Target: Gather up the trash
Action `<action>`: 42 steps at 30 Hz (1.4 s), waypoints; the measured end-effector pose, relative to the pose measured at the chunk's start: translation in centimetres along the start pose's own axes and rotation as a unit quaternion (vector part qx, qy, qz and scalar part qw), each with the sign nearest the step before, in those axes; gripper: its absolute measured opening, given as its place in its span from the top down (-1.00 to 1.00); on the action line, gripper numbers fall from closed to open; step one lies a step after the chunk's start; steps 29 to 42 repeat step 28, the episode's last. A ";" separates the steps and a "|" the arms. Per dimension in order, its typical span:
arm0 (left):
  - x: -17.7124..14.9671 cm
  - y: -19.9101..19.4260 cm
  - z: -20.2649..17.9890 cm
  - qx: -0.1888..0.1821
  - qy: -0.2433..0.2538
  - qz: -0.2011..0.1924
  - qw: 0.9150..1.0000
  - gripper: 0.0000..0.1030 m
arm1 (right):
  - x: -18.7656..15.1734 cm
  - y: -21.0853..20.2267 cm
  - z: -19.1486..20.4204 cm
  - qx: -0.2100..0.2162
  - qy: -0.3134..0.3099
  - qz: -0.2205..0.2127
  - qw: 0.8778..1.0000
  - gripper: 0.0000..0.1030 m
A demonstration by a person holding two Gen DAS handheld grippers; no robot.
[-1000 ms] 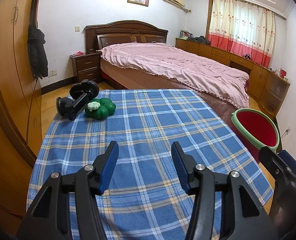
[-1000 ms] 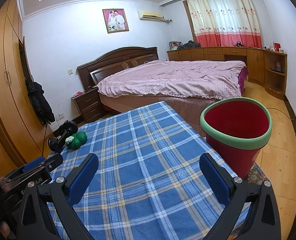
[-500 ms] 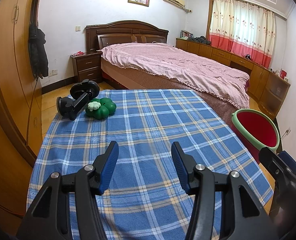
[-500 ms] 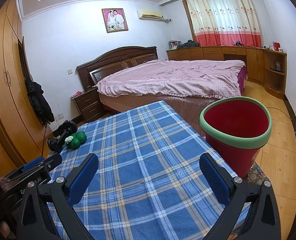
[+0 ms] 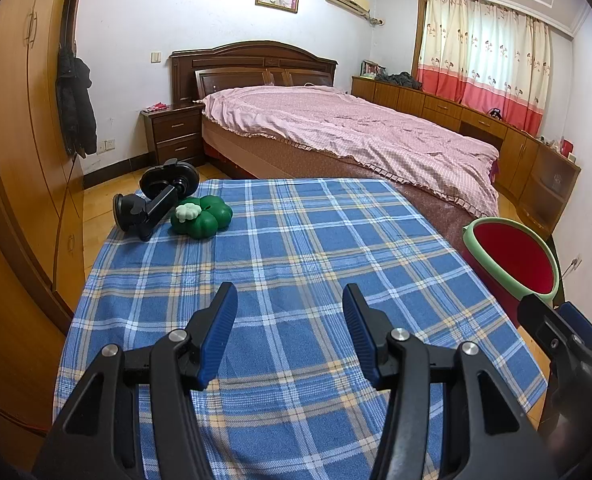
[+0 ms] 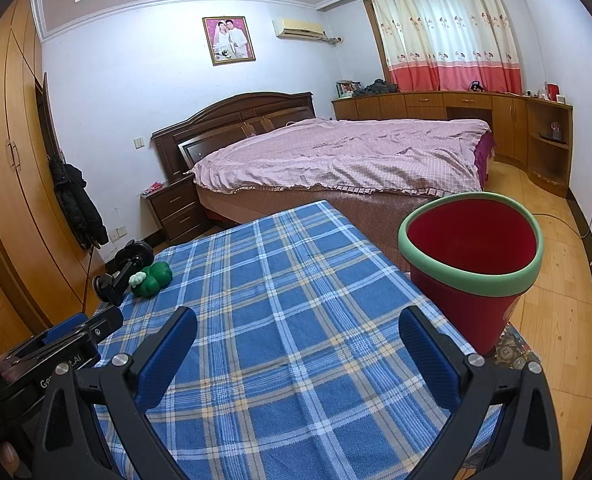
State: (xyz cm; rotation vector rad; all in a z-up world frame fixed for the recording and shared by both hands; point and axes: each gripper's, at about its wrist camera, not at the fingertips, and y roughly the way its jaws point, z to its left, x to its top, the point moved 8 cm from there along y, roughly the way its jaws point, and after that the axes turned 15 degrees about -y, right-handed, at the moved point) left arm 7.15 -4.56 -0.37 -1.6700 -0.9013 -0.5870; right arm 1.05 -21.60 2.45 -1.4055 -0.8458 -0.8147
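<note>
Bed (image 6: 336, 160) w/ pink cover fills the far side of the room, beyond the worktop (image 5: 296, 264), which is draped in blue plaid cloth. Red bin (image 6: 470, 260) w/ green rim stands on the floor just beside the worktop's right edge. Left tongs (image 5: 289, 312) hang over the near part of the cloth, jaws apart, nothing btwn them. Right tongs (image 6: 298, 332) likewise over the near edge, spread wider, nothing in them. At the far left corner of the worktop lies a black suction mount (image 5: 155, 200); touching it on the right, a green pumpkin-shaped toy (image 5: 203, 220) w/ a small white top. Both well apart from the tongs.
</note>
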 end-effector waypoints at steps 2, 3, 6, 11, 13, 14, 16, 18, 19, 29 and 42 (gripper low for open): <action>0.0 0.0 0.0 0.000 0.000 0.001 1.000 -0.07 | 0.0 0.0 0.0 0.000 0.000 0.000 1.000 -1.00; 0.0 0.0 0.0 0.000 -0.001 0.000 1.000 -0.07 | 0.0 0.0 0.0 0.000 0.001 0.000 1.000 -1.00; 0.0 0.0 0.0 0.000 -0.001 0.000 1.000 -0.07 | 0.0 0.0 0.0 0.000 0.000 0.000 1.000 -1.00; 0.2 -0.5 0.2 0.002 -0.003 -0.012 1.000 -0.07 | 0.1 0.0 -0.1 -0.003 0.000 -0.004 1.000 -1.00; 0.3 -0.8 0.1 0.004 -0.002 -0.020 1.000 -0.07 | -0.1 -0.2 -0.1 -0.005 -0.002 -0.007 1.000 -1.00; 0.4 -0.9 0.1 0.004 -0.002 -0.022 1.000 -0.07 | -0.1 -0.2 -0.1 -0.005 -0.002 -0.008 1.000 -1.00; 0.4 -1.1 0.0 0.003 -0.001 -0.023 1.000 -0.07 | -0.1 -0.2 -0.1 -0.005 -0.002 -0.008 1.000 -0.99; 0.4 -1.2 0.0 0.003 -0.001 -0.025 1.000 -0.07 | -0.2 -0.3 -0.1 -0.005 -0.002 -0.008 1.000 -1.00; 0.5 -1.3 -0.1 0.004 -0.001 -0.026 1.000 -0.07 | -0.1 -0.2 -0.1 -0.006 -0.001 -0.008 1.000 -1.00; 0.7 -1.6 -0.2 0.009 0.003 -0.038 0.999 -0.07 | 0.0 -0.4 0.0 -0.008 0.000 -0.011 1.000 -1.00; 0.7 -1.6 -0.2 0.009 0.003 -0.038 0.999 -0.07 | 0.0 -0.4 0.0 -0.008 0.000 -0.011 1.000 -1.00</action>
